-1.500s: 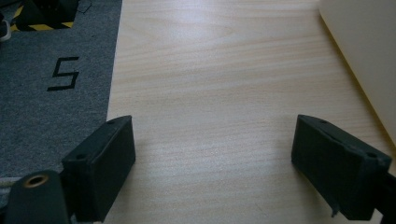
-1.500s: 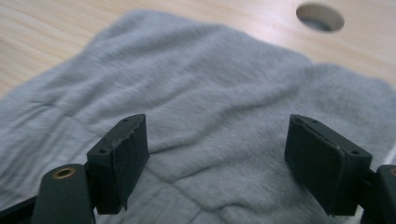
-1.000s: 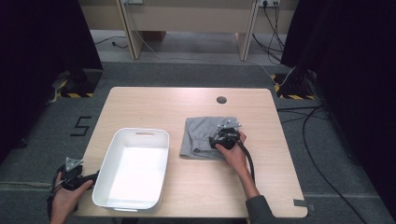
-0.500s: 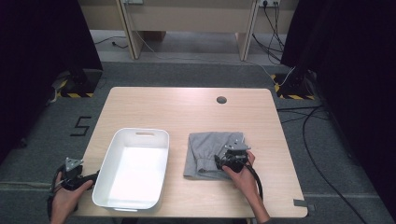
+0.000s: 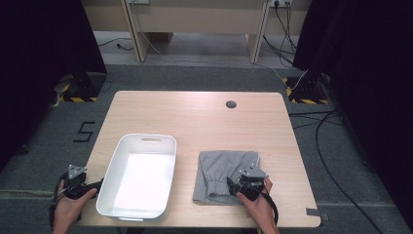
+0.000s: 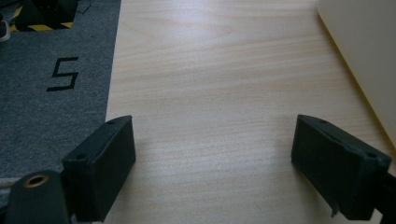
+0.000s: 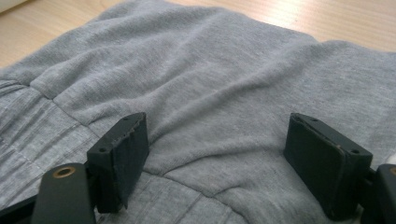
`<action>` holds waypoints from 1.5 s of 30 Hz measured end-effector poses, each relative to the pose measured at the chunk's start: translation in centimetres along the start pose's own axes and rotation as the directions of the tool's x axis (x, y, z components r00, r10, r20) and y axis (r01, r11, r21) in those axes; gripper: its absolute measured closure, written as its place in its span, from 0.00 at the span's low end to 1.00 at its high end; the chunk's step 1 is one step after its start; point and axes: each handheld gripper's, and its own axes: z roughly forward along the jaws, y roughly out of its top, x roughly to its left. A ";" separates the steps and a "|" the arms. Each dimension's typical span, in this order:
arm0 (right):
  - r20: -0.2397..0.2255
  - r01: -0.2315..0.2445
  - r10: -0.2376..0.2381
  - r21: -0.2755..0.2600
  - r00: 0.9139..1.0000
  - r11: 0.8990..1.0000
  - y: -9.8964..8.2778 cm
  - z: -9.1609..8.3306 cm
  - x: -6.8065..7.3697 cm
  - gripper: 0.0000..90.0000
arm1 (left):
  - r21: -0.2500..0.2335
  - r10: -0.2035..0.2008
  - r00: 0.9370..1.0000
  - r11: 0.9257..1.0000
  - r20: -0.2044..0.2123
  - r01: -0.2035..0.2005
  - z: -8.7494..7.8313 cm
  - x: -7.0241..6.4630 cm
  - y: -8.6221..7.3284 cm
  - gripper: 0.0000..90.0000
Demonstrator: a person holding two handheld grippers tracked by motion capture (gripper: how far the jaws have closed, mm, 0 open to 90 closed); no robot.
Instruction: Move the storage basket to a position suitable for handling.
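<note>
a folded grey garment [image 5: 225,171] is laid flat on the wooden table [image 5: 204,122], near its front edge and just right of a white tray [image 5: 127,146]. the right gripper [image 5: 235,187] is set low over the garment's near right corner; its jaws are spread wide above the fabric [image 7: 219,93], nothing pinched. the left gripper [image 5: 95,186] is held at the table's front left corner beside the tray, jaws wide apart and empty.

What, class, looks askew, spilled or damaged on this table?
Nothing stands out. The grey cloth lies folded and a little rumpled beside the white tub, which sits slightly slanted near the table's front edge. No spill or damage.
</note>
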 end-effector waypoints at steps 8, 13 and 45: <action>0.001 0.001 -0.001 0.013 1.000 1.000 -0.8 -1.3 0.6 0.25 | 0.000 0.000 1.000 1.000 0.000 0.000 0.0 0.0 0.0 0.14; -0.003 0.004 -0.004 0.019 1.000 1.000 -0.9 -1.4 0.7 0.25 | 0.001 0.003 1.000 1.000 0.002 -0.003 -0.1 0.0 0.0 0.14; -0.141 0.124 -0.131 -0.063 0.981 0.990 3.6 -1.3 2.2 0.24 | 0.038 0.137 0.979 0.989 0.153 -0.144 -10.8 -4.2 -4.7 0.24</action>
